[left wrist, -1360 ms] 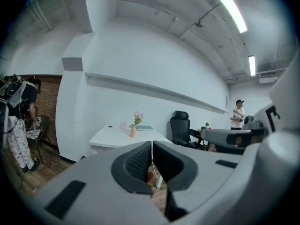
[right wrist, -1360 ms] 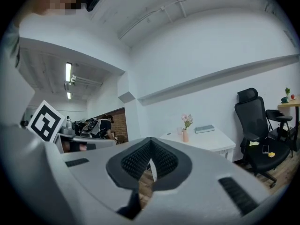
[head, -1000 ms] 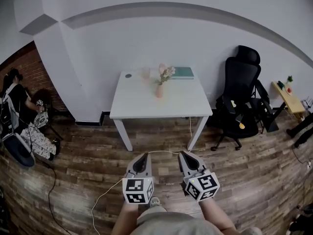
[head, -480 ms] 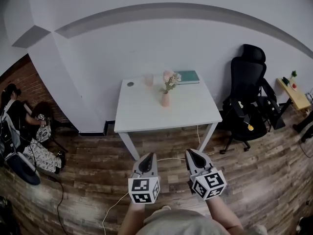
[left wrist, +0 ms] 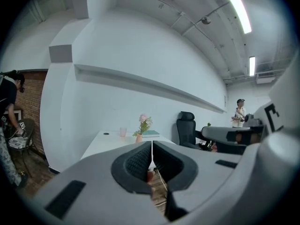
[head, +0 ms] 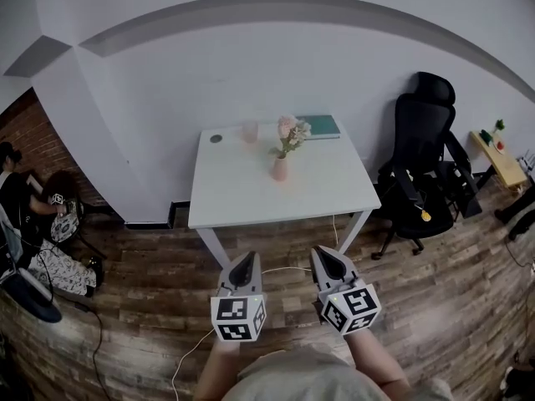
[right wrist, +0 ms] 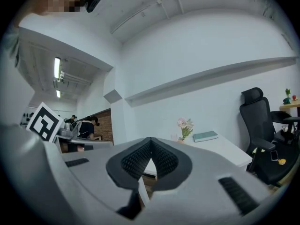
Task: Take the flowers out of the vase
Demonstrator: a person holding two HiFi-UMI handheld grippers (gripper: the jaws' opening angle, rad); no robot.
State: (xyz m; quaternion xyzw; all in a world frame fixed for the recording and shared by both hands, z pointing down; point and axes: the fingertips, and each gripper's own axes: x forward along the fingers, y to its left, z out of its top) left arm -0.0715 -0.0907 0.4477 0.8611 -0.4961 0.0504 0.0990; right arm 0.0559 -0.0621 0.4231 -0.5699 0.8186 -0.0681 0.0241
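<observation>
While the left gripper (head: 245,263) and right gripper (head: 326,258) held jaws together, empty, the flowers (head: 289,131) stood upright in the vase (head: 279,170), well ahead between them.

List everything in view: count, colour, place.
Rectangular table: one, white, against the far wall.
Small narrow vase: one, pink, upright mid-table.
Flowers: one bunch, pale pink with green leaves, in the vase.
Translucent cup: one, pinkish, table's back edge.
Flat book: one, teal, table's back right.
Small round disc: one, dark, table's back left corner.
Swivel office chair: one, black, right of the table.
Low wooden side table: one, light brown, far right.
Seated person: one, dark top, far left by brick wall.
Thin cable: one, white, on the wooden floor.
Left gripper: one, grey, jaws shut, empty, before the table.
Right gripper: one, grey, jaws shut, empty, beside the left.
</observation>
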